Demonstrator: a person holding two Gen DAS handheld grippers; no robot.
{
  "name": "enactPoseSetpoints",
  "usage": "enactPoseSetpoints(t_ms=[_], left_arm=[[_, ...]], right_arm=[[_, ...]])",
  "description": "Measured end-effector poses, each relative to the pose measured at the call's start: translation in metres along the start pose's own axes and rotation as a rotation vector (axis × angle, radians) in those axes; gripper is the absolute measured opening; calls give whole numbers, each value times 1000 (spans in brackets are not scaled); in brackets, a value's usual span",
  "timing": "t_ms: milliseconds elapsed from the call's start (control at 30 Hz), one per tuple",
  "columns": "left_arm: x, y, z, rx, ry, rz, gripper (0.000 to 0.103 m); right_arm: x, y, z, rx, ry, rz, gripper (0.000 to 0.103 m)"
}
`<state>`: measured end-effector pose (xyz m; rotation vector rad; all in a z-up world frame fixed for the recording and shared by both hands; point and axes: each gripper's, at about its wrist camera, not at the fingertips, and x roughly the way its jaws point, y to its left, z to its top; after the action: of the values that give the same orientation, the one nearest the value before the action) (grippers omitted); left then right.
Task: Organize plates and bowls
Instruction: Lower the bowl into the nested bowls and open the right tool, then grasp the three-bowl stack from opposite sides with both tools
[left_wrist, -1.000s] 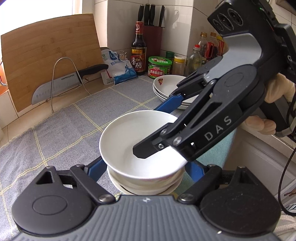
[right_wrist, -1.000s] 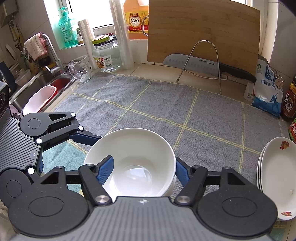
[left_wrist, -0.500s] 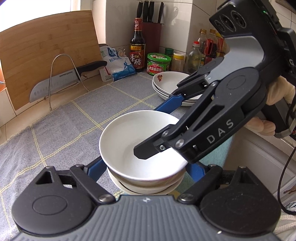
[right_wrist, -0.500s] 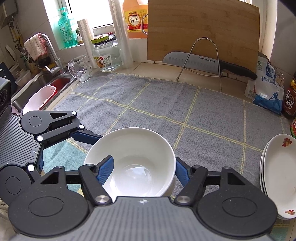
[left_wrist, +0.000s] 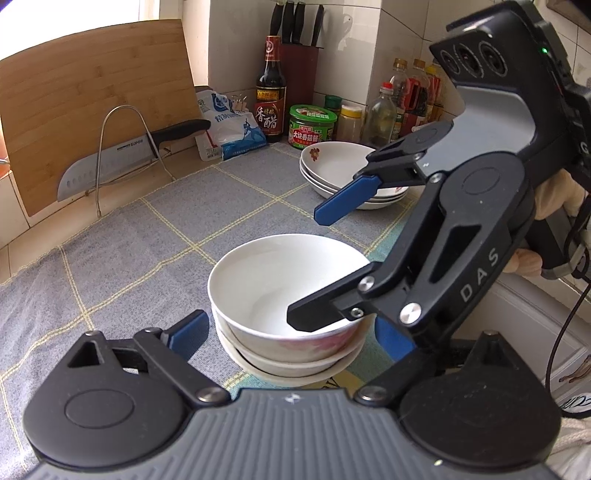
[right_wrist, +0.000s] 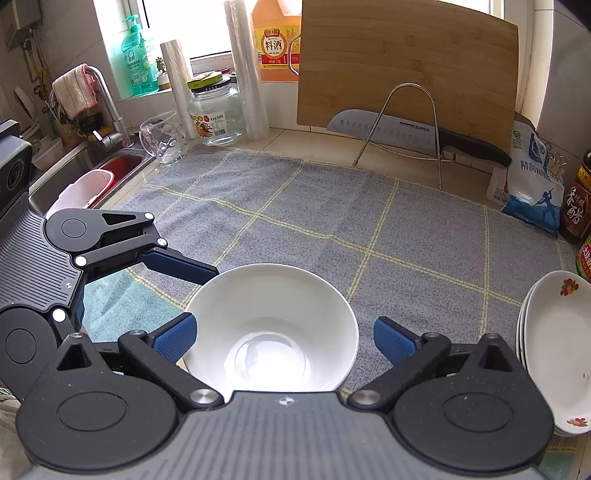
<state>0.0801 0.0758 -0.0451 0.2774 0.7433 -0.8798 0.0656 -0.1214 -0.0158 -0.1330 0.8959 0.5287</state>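
Observation:
A white bowl (left_wrist: 284, 284) sits nested on top of a stack of bowls on the grey checked cloth; it also shows in the right wrist view (right_wrist: 271, 328). My left gripper (left_wrist: 291, 336) is open, its blue pads either side of the stack, apart from it. My right gripper (right_wrist: 282, 332) is open around the top bowl without touching; in the left wrist view it (left_wrist: 321, 266) hovers above the bowl's right rim. A stack of white floral plates (left_wrist: 343, 170) stands at the back right, and it shows in the right wrist view (right_wrist: 554, 347).
A bamboo cutting board (right_wrist: 406, 70) and a cleaver (right_wrist: 399, 129) on a wire rack stand at the back. Sauce bottles and jars (left_wrist: 314, 125) and a salt bag (left_wrist: 229, 125) line the wall. A sink (right_wrist: 96, 173), a glass jar (right_wrist: 218, 107) and a glass (right_wrist: 162, 138) are to the left.
Both grippers opened and let go of the top bowl, which now rests on the stack. My right gripper lifted away from the bowl.

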Motion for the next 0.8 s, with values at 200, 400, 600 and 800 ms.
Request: enactPoseSetpoints(t_ms=[200,400,600,800], left_arm=[[-10,1,-7,18,11,3,96],[-19,2,-14,32,6,12,96],[-18,12,-23,45,36,15,96],[-2,25,-32,67,90,-35,96]], right_arm=[[2,2,-6,5,10,-20,103],[-7,4,-10,10,-19,-44,103],[-33,5,-18,23,-97,-33,103],[-41,19,-36,-12,-67,-70,103]])
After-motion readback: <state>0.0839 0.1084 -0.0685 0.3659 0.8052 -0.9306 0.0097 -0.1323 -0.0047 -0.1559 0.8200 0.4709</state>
